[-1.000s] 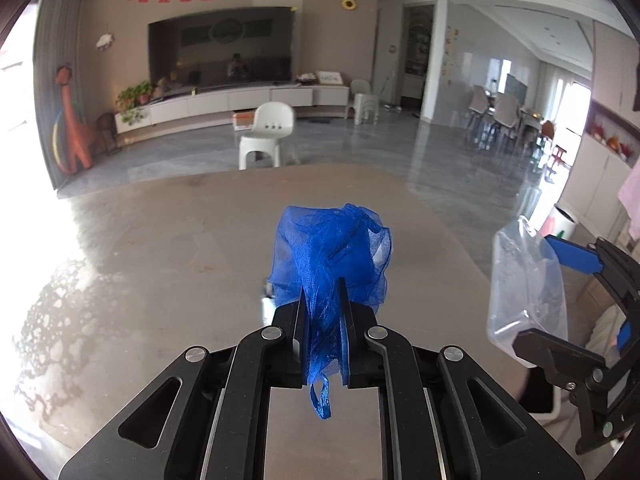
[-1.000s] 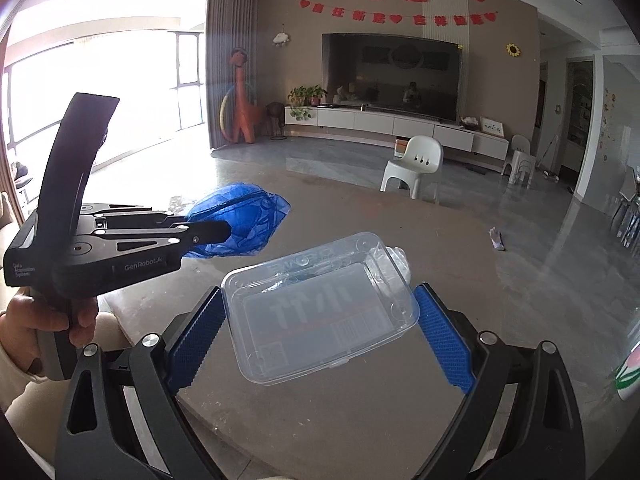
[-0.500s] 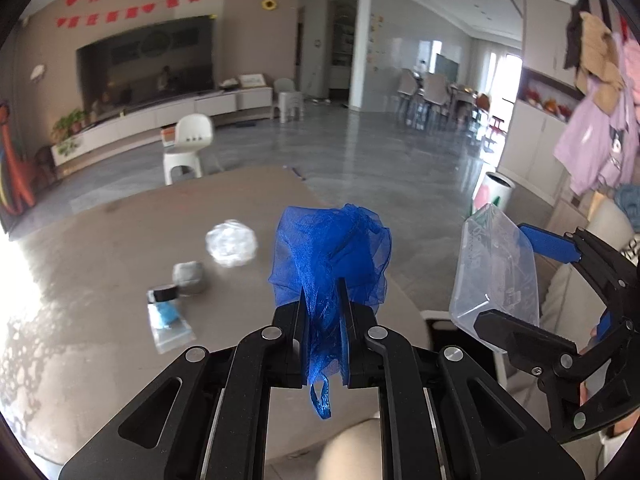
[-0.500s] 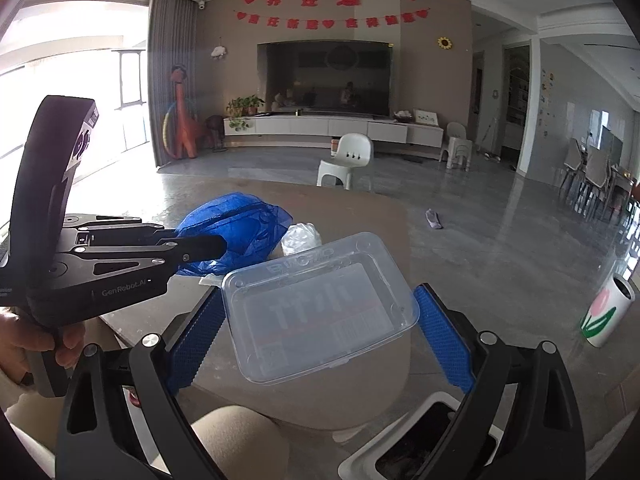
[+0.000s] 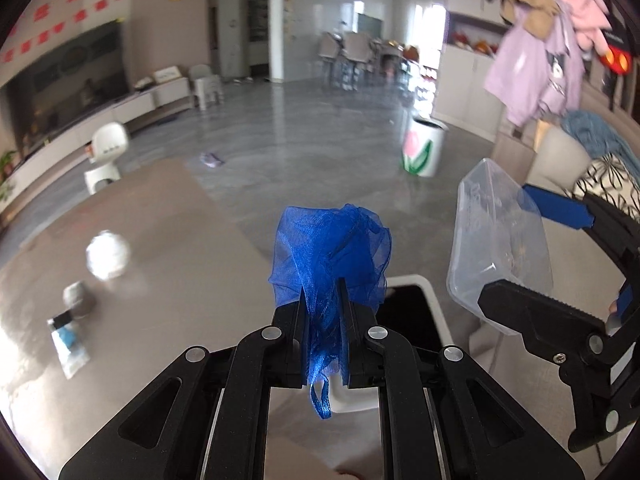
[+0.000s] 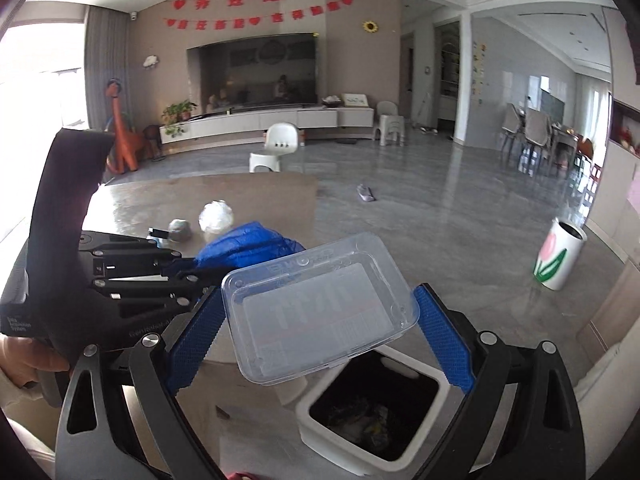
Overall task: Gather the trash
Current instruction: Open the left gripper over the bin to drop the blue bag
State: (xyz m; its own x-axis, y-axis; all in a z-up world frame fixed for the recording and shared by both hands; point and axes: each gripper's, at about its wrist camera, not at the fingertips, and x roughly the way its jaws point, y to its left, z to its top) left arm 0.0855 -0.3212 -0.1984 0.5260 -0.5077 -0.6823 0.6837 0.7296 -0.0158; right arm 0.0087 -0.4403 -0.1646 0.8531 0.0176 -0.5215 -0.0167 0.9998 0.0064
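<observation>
My left gripper (image 5: pixel 323 300) is matt black plastic with bright metal screw heads. It clamps a blue mesh bag (image 5: pixel 330 252) of sheer, gauzy cloth, crumpled. My right gripper (image 6: pixel 320 312) is the same matt black plastic, with 2 blue pads (image 6: pixel 442 340) of ribbed texture. They pinch a clear plastic container (image 6: pixel 320 306), smooth and glossy. The table (image 5: pixel 180 240) has a polished, stone-like grey-brown top with reflections. The bin (image 6: pixel 316 412) is smooth white plastic with a black liner. The floor (image 6: pixel 440 220) is glossy grey tile.
</observation>
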